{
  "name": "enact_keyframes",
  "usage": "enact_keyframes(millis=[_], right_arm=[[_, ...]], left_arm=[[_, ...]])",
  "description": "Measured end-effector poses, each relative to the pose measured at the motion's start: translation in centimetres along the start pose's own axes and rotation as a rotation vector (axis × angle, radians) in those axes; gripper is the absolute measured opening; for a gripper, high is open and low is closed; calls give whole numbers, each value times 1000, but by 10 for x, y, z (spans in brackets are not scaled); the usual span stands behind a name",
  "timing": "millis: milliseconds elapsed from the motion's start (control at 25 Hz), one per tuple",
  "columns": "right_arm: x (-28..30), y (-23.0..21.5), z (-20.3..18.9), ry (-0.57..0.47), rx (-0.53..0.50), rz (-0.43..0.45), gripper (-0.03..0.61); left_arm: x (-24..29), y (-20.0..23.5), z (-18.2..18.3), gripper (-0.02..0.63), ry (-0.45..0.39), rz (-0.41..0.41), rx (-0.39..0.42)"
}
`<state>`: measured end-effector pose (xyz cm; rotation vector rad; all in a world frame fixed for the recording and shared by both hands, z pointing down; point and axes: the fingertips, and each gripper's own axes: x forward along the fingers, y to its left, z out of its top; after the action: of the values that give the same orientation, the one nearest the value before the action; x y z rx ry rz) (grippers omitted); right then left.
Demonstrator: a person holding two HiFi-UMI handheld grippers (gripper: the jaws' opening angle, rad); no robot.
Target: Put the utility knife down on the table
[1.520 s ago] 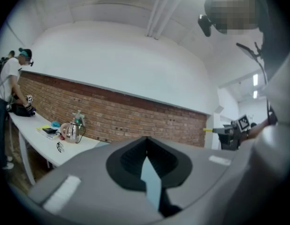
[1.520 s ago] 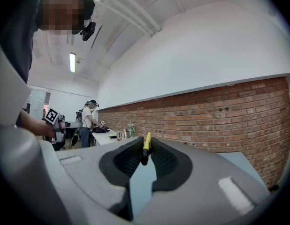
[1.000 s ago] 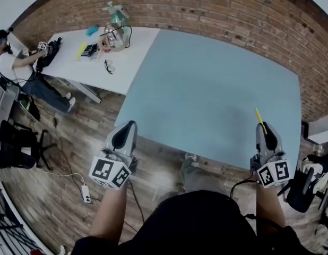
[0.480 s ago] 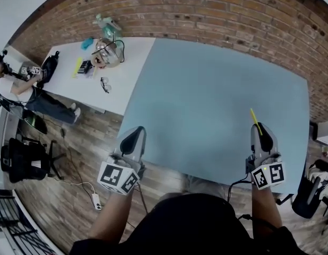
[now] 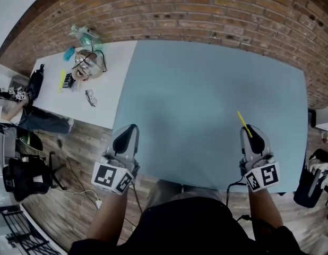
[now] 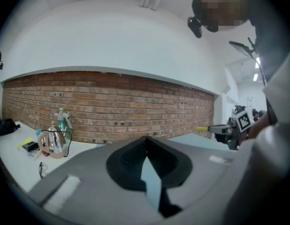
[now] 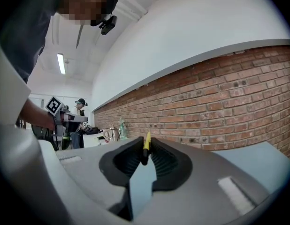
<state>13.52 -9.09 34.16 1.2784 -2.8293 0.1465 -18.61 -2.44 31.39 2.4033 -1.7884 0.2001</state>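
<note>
A thin yellow utility knife (image 5: 244, 124) sticks forward out of my right gripper (image 5: 252, 134), which is shut on it above the near right part of the blue table (image 5: 206, 89). In the right gripper view the knife (image 7: 146, 144) stands between the black pads, its yellow tip pointing toward the brick wall. My left gripper (image 5: 126, 137) hovers at the table's near left edge, its jaws closed together with nothing between them (image 6: 145, 146). From the left gripper view, the right gripper (image 6: 229, 130) and the knife's yellow tip (image 6: 202, 129) show at the right.
A white table (image 5: 74, 89) to the left holds a kettle (image 5: 87, 62), bottles, glasses and small items. A brick wall (image 5: 206, 9) runs behind both tables. A person sits at the far left, and a dark chair (image 5: 20, 177) and cables are on the wooden floor.
Both grippers have shifted leftward and slightly forward over the blue table's near edge. The right gripper still holds the knife; the left stays closed.
</note>
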Motion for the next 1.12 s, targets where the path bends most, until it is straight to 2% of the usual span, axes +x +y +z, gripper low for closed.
enact_keyframes(millis=[160, 400, 600, 880, 1120], right_arm=[[4, 3, 9, -14, -1, -26, 54], [9, 8, 18, -26, 13, -101, 54], [19, 14, 20, -6, 11, -126, 54], [27, 20, 31, -43, 13, -157, 54], [25, 13, 35, -50, -5, -166, 54]], left_arm=[[19, 1, 4, -5, -8, -40, 4], [55, -7, 4, -5, -36, -166, 18], [75, 4, -3, -5, -5, -245, 61], [76, 11, 6, -5, -45, -248, 28], [81, 6, 8, -5, -58, -259, 37]])
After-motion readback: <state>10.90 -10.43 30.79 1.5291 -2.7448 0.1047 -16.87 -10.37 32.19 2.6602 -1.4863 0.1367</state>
